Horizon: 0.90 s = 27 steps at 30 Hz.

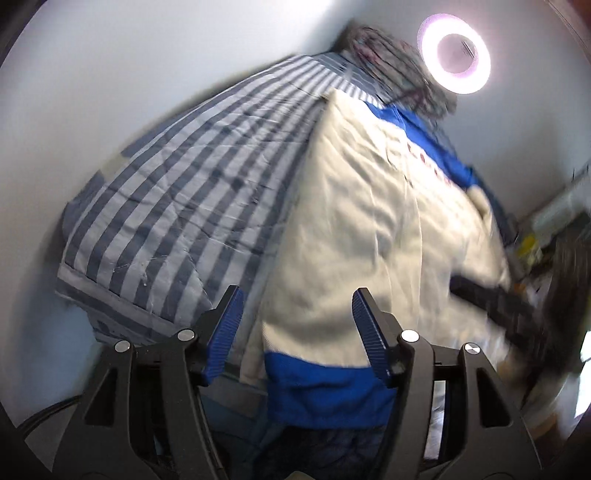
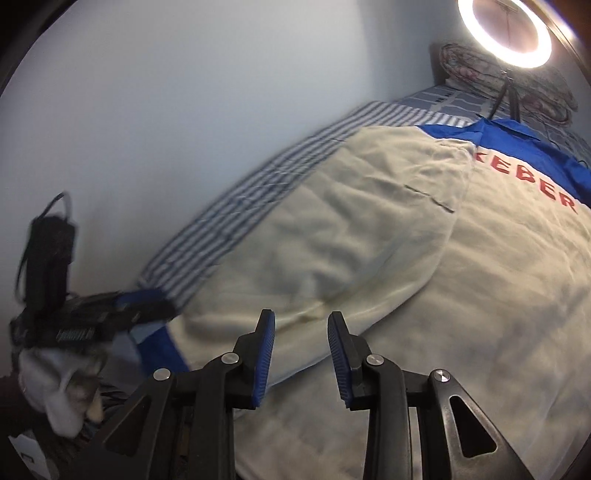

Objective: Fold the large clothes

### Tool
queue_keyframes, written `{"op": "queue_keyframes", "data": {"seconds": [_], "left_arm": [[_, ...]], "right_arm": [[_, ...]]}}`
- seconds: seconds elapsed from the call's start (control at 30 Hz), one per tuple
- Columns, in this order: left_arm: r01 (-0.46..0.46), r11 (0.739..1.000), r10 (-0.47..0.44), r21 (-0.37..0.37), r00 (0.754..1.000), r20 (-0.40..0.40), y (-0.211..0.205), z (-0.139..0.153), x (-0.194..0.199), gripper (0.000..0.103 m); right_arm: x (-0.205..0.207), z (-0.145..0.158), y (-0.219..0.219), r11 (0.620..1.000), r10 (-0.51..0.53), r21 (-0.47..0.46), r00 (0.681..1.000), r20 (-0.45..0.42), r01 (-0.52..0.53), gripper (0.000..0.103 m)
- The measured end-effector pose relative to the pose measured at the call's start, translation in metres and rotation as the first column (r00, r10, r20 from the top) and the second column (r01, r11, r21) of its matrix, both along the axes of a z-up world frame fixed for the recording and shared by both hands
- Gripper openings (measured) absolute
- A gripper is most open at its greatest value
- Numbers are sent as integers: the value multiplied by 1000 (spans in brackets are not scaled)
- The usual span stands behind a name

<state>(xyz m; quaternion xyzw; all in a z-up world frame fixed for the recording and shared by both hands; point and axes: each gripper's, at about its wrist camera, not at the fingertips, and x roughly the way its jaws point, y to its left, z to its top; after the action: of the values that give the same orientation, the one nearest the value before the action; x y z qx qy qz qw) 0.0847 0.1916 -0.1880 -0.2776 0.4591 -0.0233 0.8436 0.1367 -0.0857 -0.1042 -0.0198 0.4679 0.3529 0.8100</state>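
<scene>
Where motion smears, right gripper (image 1: 491, 299) blurred, jacket (image 1: 369, 221) hem cut off

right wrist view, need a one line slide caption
Open right hand-held gripper above a cream and blue jacket spread on a striped bed, ring light behind.

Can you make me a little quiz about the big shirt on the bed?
1. True or false: the ring lamp is switched off.
2. What colour are the letters on the cream shirt?
3. What pattern is on the bed cover: A dots, B stripes, C flowers?

Key: 1 false, it glows. 2 red. 3 B, blue and grey stripes.
</scene>
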Motion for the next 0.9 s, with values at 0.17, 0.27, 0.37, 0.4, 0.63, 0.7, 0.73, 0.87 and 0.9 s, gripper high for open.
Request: {"op": "queue_keyframes", "data": {"seconds": [0.17, 0.27, 0.37, 0.4, 0.63, 0.7, 0.73, 0.87, 0.9], "left_arm": [[-12, 993, 4, -121, 998, -67, 12, -19, 4, 63], [11, 994, -23, -109, 994, -103, 5, -30, 3, 63], [48, 998, -53, -48, 994, -99, -4, -30, 2, 49], [67, 997, -70, -36, 992, -107, -7, -30, 2, 32], [58, 998, -55, 38, 994, -97, -15, -20, -2, 17], [50, 998, -48, 27, 994, -99, -14, -20, -3, 17], [46, 999, -44, 16, 994, -100, -13, -19, -3, 16], [41, 999, -41, -4, 995, -88, -13, -13, 0, 16], [42, 999, -42, 0, 996, -84, -14, -11, 0, 16]], "right_arm": [[-25, -24, 30, 996, 76, -42, 997, -24, -77, 31], [-31, -52, 36, 991, 72, -109, 996, -58, -78, 31], [-25, -56, 31, 993, 77, -83, 992, -101, -86, 31], [-20, -50, 26, 995, 79, -56, 991, -112, -85, 31], [66, -5, -13, 992, -122, -24, 992, 12, 122, 26], [107, -2, -20, 977, -207, -42, 978, 31, 208, 21], [129, -3, -23, 969, -239, -52, 970, 41, 241, 19], [209, -16, -28, 938, -344, -40, 939, 28, 344, 19], [227, -22, -31, 926, -376, -27, 927, 21, 376, 19]]}}
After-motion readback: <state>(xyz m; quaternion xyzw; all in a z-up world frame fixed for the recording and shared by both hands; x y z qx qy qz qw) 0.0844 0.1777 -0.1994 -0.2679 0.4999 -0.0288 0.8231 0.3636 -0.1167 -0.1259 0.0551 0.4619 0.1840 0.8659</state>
